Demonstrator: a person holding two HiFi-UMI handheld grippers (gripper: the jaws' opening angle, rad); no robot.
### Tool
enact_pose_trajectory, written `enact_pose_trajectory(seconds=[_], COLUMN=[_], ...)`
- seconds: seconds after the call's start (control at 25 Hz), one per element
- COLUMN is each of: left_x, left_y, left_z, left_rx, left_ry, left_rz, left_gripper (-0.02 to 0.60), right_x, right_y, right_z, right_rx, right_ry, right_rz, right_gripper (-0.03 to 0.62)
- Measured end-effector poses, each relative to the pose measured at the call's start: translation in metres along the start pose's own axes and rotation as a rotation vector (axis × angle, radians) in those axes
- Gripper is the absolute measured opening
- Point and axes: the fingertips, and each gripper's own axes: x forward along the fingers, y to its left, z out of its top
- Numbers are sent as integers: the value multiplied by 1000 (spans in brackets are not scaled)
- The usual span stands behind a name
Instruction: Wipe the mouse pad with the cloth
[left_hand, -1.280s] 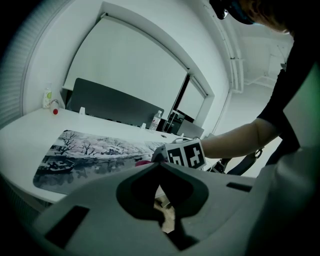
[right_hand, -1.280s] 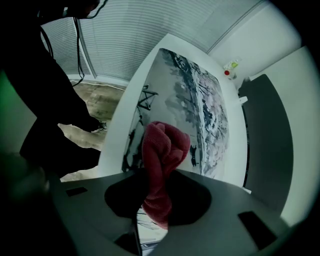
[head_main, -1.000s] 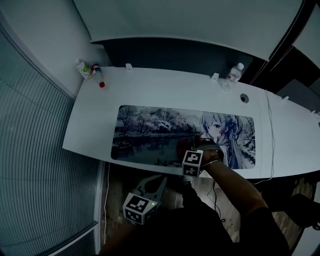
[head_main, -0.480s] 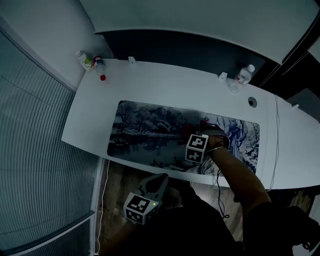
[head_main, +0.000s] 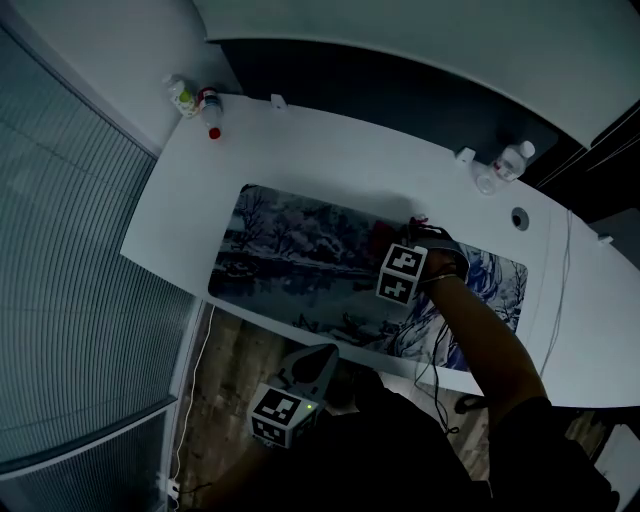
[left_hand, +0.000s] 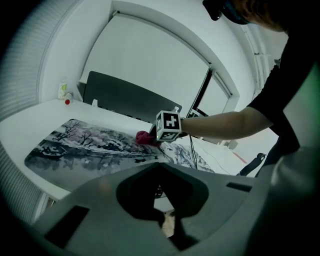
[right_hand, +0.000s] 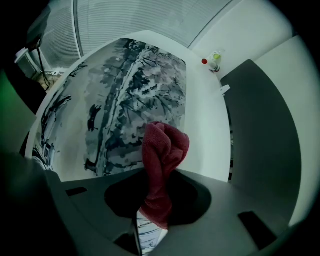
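A long mouse pad (head_main: 300, 260) printed with a wintry scene and an anime figure lies on the white desk (head_main: 330, 160). My right gripper (head_main: 413, 238) is shut on a bunched red cloth (head_main: 416, 224), which rests on the pad near its far edge, right of the middle. In the right gripper view the cloth (right_hand: 162, 160) sticks out between the jaws of that gripper (right_hand: 156, 202) over the pad (right_hand: 130, 100). My left gripper (head_main: 320, 355) hangs below the desk's near edge, shut and empty; from the left gripper (left_hand: 164, 220) I see the cloth (left_hand: 143, 137) across the pad (left_hand: 95, 147).
Two small bottles (head_main: 185, 97) (head_main: 211, 112) stand at the desk's far left corner. A clear water bottle (head_main: 509, 161) and a cable hole (head_main: 519, 219) are at the far right. A cable (head_main: 560, 280) runs down the right side. A ribbed wall (head_main: 70, 250) closes the left.
My right gripper has carried the cloth from the pad's near edge across to its far edge. The left gripper has stayed below the desk.
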Motion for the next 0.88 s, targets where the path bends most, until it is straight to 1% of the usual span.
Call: enact_pose_trajectory(seconds=[0.24,0.44,0.76,0.88], left_x=[3,7,17,19], left_y=[0,-5,-15,-17], left_z=[1,6,8,10], left_rx=[-33,-26,-6,4], left_ry=[-9,-13,-8,-10], left_rz=[35,48,20,7], left_gripper=[5,5,5,5], right_x=[6,8,4,0], right_y=[-18,-20,-20,-21], right_z=[0,0,-1,-15], right_rx=[9,-4,-20,7], right_ry=[-18,-29,-49,-40], right_rz=[-10,-24,-94,-108], right_gripper=[112,113,114,114])
